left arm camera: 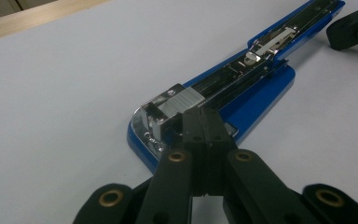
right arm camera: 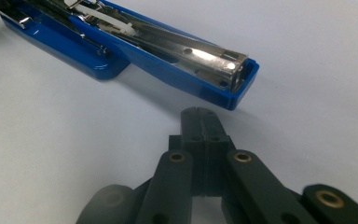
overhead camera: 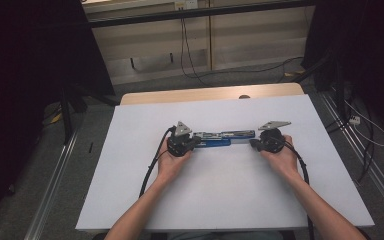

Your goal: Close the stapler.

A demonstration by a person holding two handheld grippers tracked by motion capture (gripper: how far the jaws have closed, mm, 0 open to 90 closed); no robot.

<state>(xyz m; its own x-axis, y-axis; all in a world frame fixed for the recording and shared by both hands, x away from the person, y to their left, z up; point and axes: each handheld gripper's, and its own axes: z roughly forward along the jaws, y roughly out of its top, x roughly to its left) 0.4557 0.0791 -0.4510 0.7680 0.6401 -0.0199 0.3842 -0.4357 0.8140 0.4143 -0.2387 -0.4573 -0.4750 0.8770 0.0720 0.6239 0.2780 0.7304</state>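
Note:
A blue stapler (overhead camera: 219, 138) lies opened out flat on the white table top (overhead camera: 220, 200), its metal staple channel facing up. My left gripper (overhead camera: 196, 142) is at the stapler's left end, shut, with nothing between its jaws. In the left gripper view its tip (left arm camera: 204, 114) rests at the stapler's (left arm camera: 242, 88) metal front block. My right gripper (overhead camera: 252, 143) is at the stapler's right end, also shut and empty. In the right gripper view its tip (right arm camera: 200, 114) stands just short of the blue end (right arm camera: 191, 65) of the stapler, apart from it.
The white board covers a wooden table (overhead camera: 210, 93) whose far edge shows beyond it. Black cables (overhead camera: 150, 170) trail from both grippers toward the near edge. Dark frames and floor cables (overhead camera: 365, 125) stand around the table.

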